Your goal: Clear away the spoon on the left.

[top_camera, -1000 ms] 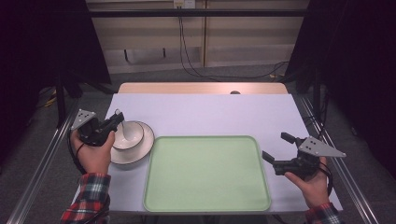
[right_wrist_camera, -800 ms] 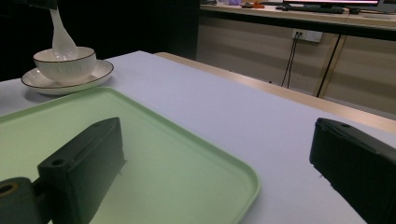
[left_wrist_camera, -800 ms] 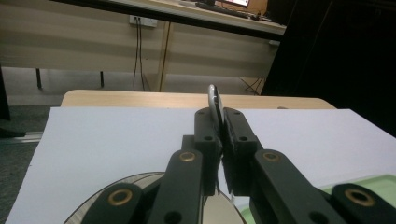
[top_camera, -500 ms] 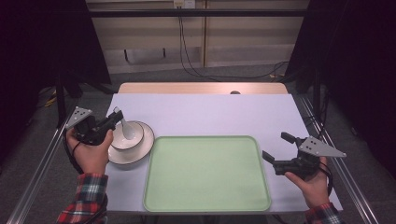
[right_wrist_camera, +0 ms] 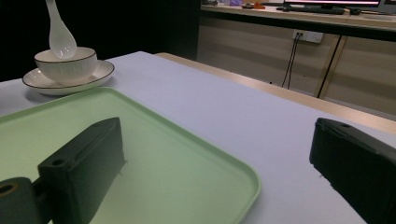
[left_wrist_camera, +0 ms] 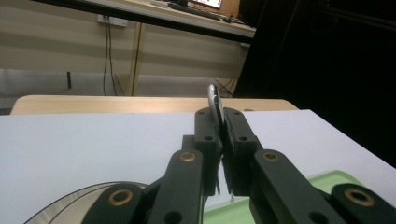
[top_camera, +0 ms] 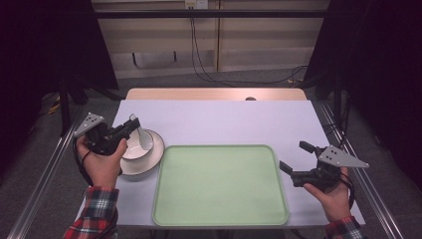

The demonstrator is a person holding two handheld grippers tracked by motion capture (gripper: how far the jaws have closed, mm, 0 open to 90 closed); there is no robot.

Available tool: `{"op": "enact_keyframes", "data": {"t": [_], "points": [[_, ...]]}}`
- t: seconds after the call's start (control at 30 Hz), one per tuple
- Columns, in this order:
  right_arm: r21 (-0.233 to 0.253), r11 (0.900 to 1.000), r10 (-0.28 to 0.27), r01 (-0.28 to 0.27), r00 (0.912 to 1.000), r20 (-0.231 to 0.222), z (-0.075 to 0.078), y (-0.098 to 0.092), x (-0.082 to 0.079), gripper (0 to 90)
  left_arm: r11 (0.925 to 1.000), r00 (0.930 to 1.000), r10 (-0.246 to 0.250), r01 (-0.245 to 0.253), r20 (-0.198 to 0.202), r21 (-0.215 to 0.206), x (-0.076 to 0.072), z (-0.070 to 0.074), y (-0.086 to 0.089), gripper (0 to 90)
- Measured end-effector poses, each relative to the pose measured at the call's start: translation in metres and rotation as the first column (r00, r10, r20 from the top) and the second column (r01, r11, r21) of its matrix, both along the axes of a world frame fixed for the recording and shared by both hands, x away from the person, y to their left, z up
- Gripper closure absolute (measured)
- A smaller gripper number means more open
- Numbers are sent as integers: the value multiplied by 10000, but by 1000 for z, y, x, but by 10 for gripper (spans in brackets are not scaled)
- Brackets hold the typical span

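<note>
Above the bowl [top_camera: 135, 147] on its saucer [top_camera: 152, 160], left gripper [top_camera: 130, 125] fingers clamping the spoon [top_camera: 143, 138].

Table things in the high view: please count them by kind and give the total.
Spoon: 1
Bowl: 1
Saucer: 1
Green tray: 1
Total: 4

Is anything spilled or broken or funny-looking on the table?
Nothing looks spilled or broken. The bowl sits straight on its saucer, and the green tray lies flat. The only unusual thing is the white spoon, held upright over the bowl by the left gripper.
</note>
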State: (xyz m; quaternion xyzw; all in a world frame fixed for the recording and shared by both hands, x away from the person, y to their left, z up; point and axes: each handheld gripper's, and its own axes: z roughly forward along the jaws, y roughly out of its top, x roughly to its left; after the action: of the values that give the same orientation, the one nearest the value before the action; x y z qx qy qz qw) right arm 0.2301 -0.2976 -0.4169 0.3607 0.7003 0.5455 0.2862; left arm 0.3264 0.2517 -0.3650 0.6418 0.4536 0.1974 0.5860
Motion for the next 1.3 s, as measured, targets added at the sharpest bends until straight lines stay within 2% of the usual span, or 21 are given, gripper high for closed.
{"op": "enact_keyframes", "data": {"t": [0.23,0.37,0.5,0.57,0.6,0.77,0.83,0.97,1.3], "points": [[-5,10000,-35,35,10000,31,0,1,0,27,9990,9989,-453,454,-102,43,-2,0,-11,855],[-73,10000,32,-32,10000,4,0,0,0,27,9984,9984,-554,553,-141,-88,-4,-1,-15,855],[-34,10000,-20,20,10000,5,0,0,0,27,9964,9964,-836,838,-117,134,-6,-1,-21,856],[-50,10000,-50,50,10000,0,0,0,0,27,9955,9953,-945,946,-195,36,-7,-3,-24,855],[-38,10000,-7,7,10000,22,0,0,0,27,9938,9935,-1100,1096,-290,-160,-7,-4,-25,855],[-28,10000,54,-54,10000,29,0,1,0,27,9895,9886,-1440,1433,-430,-193,-9,-10,-32,856],[-48,10000,44,-44,10000,28,-1,1,0,27,9886,9874,-1508,1507,-486,-59,-10,-11,-34,856],[-105,9999,76,-76,10000,-23,0,1,0,27,9824,9812,-1868,1867,-485,-76,-12,-14,-38,855],[-118,9999,105,-106,9999,-14,-1,2,0,28,9756,9726,-2193,2195,-769,-50,-20,-21,-50,855]]}}
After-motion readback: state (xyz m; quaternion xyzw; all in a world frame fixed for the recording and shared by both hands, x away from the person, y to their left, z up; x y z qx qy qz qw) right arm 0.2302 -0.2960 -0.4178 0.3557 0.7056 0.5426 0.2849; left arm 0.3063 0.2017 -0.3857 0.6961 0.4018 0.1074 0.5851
